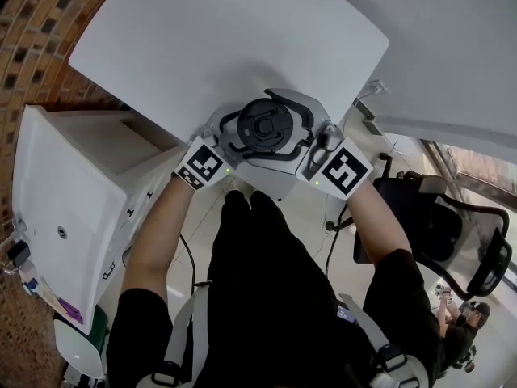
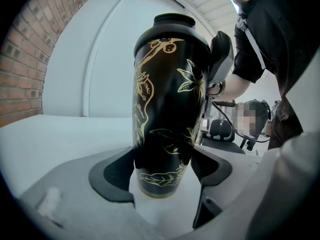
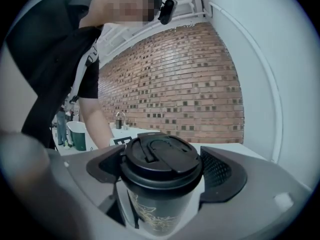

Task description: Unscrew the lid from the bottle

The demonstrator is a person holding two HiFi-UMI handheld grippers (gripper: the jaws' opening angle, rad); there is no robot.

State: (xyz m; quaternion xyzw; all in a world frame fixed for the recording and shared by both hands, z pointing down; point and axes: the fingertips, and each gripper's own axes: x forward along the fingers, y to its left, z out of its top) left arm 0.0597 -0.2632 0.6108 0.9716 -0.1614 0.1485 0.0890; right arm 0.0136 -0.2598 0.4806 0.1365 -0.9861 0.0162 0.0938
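A black bottle with a gold flower pattern stands upright at the near edge of the white table. My left gripper is shut on the bottle's lower body, a pad pressing on each side. On top of the bottle sits the black lid, with a flip tab. My right gripper reaches in from the opposite side and is shut on the lid's rim. In the head view the lid shows from above between the left gripper and the right gripper.
A white cabinet stands to the left of the table. A black office chair is on the right. A brick wall runs behind the left side. The holder's body in black clothes fills the lower head view.
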